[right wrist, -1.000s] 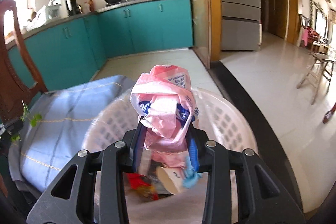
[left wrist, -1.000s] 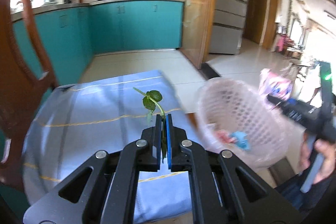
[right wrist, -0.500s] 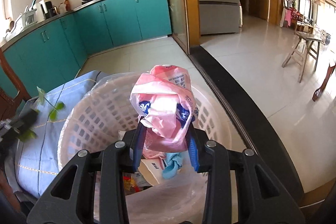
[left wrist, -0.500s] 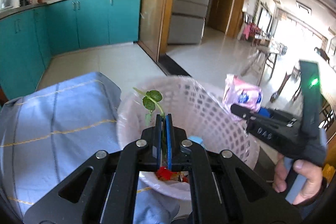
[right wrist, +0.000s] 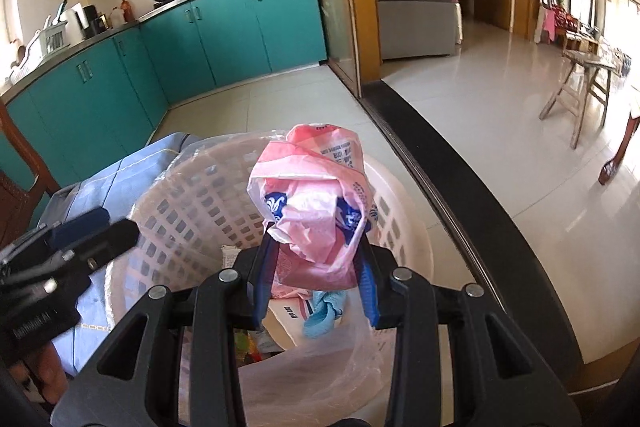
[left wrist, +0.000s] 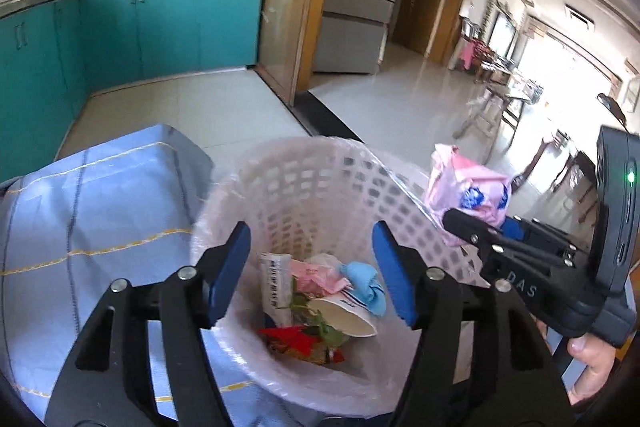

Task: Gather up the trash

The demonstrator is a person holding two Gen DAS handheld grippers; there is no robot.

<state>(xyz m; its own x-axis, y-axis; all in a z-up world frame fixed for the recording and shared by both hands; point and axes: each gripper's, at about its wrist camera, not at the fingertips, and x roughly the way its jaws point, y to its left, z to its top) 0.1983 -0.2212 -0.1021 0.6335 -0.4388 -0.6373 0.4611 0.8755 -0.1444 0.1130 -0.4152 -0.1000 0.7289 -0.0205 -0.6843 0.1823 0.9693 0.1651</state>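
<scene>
White lattice plastic forms the waste basket (left wrist: 304, 187), its near rim cut off by the lower frame edge and by gripper frames. Left of the basket lies a blue cloth (left wrist: 100, 211). Over the basket the left gripper (left wrist: 312, 267) hangs spread wide, holding nothing; scraps beneath are hard to identify. At the basket's right rim, the right gripper (right wrist: 316, 279) clamps a crumpled pink bag (right wrist: 316, 211).
</scene>
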